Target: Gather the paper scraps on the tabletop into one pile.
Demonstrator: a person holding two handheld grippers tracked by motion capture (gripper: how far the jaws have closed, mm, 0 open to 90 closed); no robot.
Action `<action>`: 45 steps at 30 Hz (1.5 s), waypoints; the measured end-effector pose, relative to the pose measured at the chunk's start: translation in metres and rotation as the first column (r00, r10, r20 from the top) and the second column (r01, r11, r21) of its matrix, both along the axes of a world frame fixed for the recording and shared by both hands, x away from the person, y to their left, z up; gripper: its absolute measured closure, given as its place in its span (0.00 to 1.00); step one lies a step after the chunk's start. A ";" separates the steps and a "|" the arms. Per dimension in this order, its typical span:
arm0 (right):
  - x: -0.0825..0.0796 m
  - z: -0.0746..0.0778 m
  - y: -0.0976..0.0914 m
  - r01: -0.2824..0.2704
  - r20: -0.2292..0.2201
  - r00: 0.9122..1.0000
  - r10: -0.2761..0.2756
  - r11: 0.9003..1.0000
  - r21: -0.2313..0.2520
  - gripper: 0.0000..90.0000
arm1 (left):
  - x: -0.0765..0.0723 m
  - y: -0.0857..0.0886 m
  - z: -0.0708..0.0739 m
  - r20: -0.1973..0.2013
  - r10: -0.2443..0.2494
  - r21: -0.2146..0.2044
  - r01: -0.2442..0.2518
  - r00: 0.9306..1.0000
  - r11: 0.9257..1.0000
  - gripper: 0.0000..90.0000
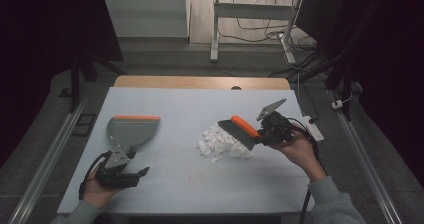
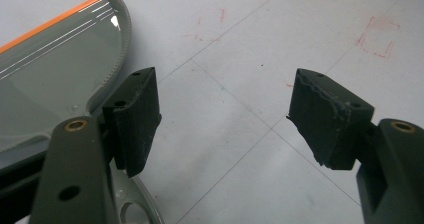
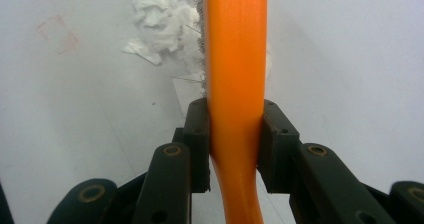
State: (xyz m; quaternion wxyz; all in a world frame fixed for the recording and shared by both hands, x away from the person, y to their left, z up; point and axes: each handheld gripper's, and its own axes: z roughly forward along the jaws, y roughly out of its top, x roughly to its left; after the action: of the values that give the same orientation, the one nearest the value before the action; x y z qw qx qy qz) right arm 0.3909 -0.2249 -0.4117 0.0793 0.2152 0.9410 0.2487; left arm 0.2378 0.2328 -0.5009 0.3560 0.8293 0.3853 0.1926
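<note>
A grey dustpan [image 1: 131, 130] with an orange front lip lies on the white table at the left; its edge shows in the left gripper view [image 2: 55, 79]. Just below it my left gripper [image 1: 131, 176] stands open, its jaws wide apart with bare table between them [image 2: 225, 119]. At the right my right gripper [image 1: 264, 135] is shut on the orange handle of a hand brush [image 1: 240, 129], whose dark bristles hang over a heap of white paper scraps [image 1: 220, 143]. In the right gripper view both pads press the orange handle [image 3: 235, 84] and the scraps [image 3: 165, 19] lie beyond.
The white table top [image 1: 190, 184] ends at a wooden strip at the back. Faint red marks are drawn on the surface [image 2: 377, 36]. A white power strip [image 1: 314, 129] and cables lie on the floor to the right.
</note>
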 end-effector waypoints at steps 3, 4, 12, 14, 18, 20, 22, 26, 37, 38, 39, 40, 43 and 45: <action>0.001 -0.005 -0.003 0.045 -0.013 0.999 -0.044 0.999 0.004 0.77 | 0.000 0.000 0.000 0.000 0.000 -0.001 0.000 1.000 1.000 0.32; 0.002 -0.006 -0.003 0.060 -0.015 0.998 -0.060 0.998 0.006 0.77 | 0.000 -0.001 0.000 0.000 -0.001 0.000 0.001 1.000 1.000 0.32; -0.002 -0.013 -0.021 0.171 0.007 0.985 -0.172 0.984 0.040 0.77 | 0.000 -0.001 0.001 0.004 -0.004 -0.002 0.004 1.000 1.000 0.32; -0.005 -0.013 -0.027 0.206 0.018 0.978 -0.207 0.977 0.055 0.77 | 0.001 -0.001 0.001 0.004 -0.006 0.001 0.006 1.000 1.000 0.32; -0.011 -0.016 -0.040 0.264 0.032 0.963 -0.267 0.961 0.077 0.77 | 0.001 -0.002 0.002 0.005 -0.007 0.003 0.007 1.000 1.000 0.32; -0.014 -0.017 -0.045 0.282 0.032 0.958 -0.286 0.955 0.086 0.77 | 0.001 -0.002 0.002 0.005 -0.006 0.004 0.006 1.000 1.000 0.32; -0.018 -0.019 -0.052 0.296 0.028 0.954 -0.300 0.950 0.099 0.77 | 0.001 -0.003 0.002 0.005 -0.007 0.004 0.007 1.000 1.000 0.32; -0.027 -0.024 -0.064 0.335 0.023 0.940 -0.340 0.935 0.116 0.77 | 0.001 -0.003 0.003 0.007 -0.007 0.002 0.007 1.000 1.000 0.32; -0.049 -0.035 -0.088 0.396 0.047 0.913 -0.406 0.906 0.152 0.77 | 0.003 -0.003 0.004 0.011 -0.004 0.000 0.004 1.000 1.000 0.32; -0.051 -0.035 -0.090 0.396 0.049 0.912 -0.408 0.905 0.157 0.77 | 0.003 -0.003 0.004 0.012 -0.002 -0.004 0.002 1.000 1.000 0.32; -0.053 -0.036 -0.092 0.398 0.051 0.910 -0.411 0.903 0.159 0.77 | 0.003 -0.003 0.004 0.011 -0.002 -0.003 0.002 1.000 1.000 0.32; -0.055 -0.038 -0.093 0.400 0.056 0.909 -0.413 0.902 0.159 0.77 | 0.003 -0.003 0.004 0.011 -0.002 -0.003 0.002 1.000 1.000 0.32; -0.057 -0.040 -0.094 0.404 0.055 0.908 -0.416 0.901 0.158 0.77 | 0.004 -0.003 0.004 0.012 0.000 -0.007 0.000 1.000 1.000 0.32; -0.057 -0.040 -0.095 0.405 0.056 0.907 -0.418 0.900 0.161 0.77 | 0.004 -0.003 0.004 0.014 0.000 -0.007 0.000 1.000 1.000 0.32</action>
State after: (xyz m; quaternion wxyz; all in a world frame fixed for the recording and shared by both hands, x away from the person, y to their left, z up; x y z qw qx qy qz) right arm 0.3336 -0.3197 -0.4518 0.1560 0.4034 0.8489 0.3039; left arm 0.2419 0.2301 -0.4966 0.3618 0.8266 0.3834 0.1968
